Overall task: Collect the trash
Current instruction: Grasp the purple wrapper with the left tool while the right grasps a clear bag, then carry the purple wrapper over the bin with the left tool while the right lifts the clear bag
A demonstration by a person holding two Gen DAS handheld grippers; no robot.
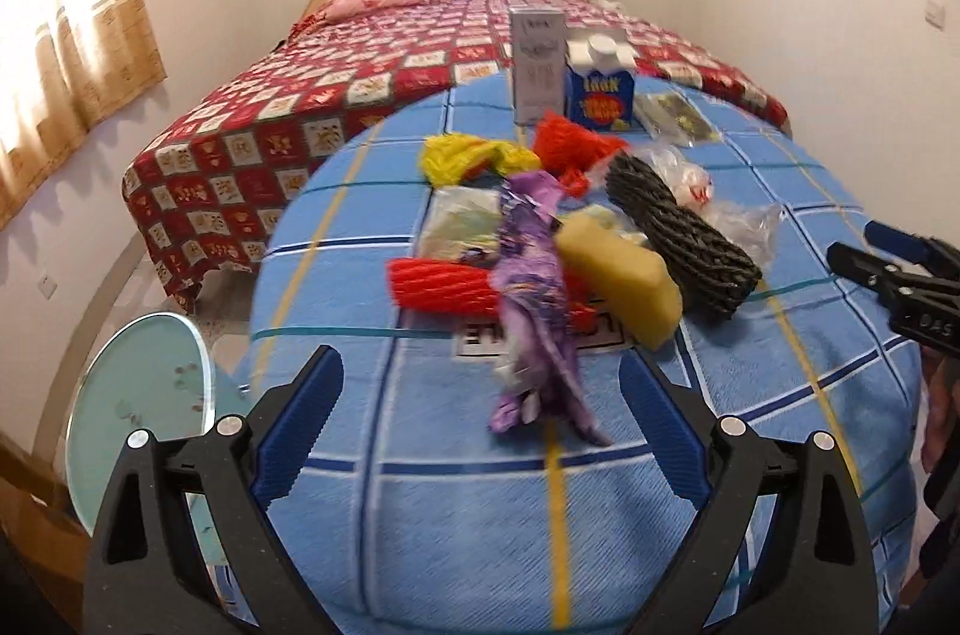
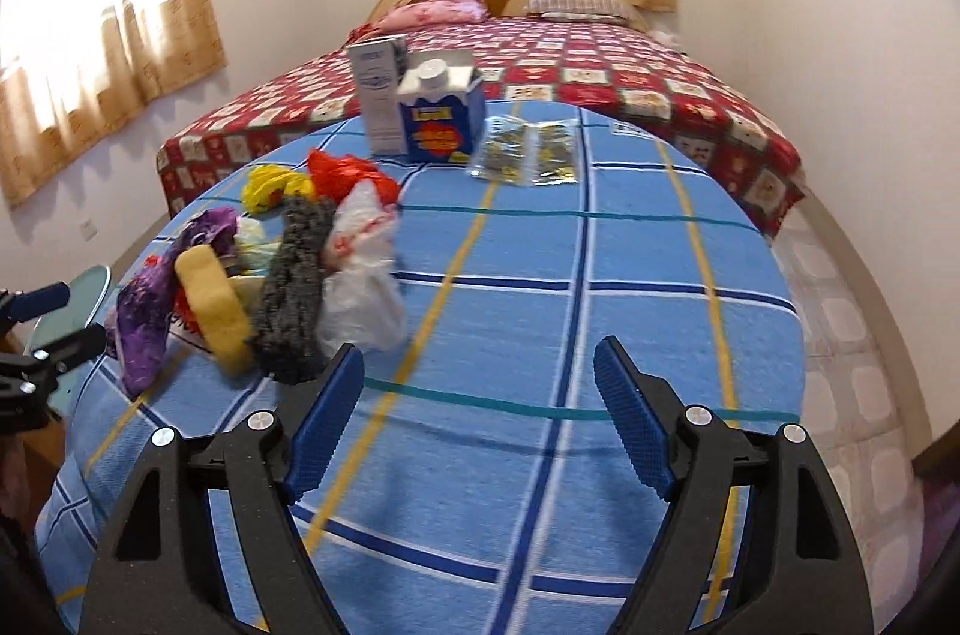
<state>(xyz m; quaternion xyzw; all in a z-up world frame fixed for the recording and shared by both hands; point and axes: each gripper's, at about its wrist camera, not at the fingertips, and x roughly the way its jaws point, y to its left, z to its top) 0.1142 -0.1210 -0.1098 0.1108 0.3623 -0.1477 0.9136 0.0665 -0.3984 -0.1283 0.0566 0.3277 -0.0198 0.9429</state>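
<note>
Left wrist view shows me cartons [image 1: 576,77] behind a crumpled trash pile [image 1: 558,239] on the blue cloth [image 1: 456,527]; left gripper [image 1: 480,395] and right gripper [image 2: 480,389] both gape wide, empty.

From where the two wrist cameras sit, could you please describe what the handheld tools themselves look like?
Both match. The left tool and right tool each have black plastic arms with triangular cut-outs, joined by round silver pivot pins. Their fingers are lined with blue ribbed pads. Seen from the left wrist camera, the right tool's body bears raised lettering too blurred to read. No cables or sleeves are visible.
</note>
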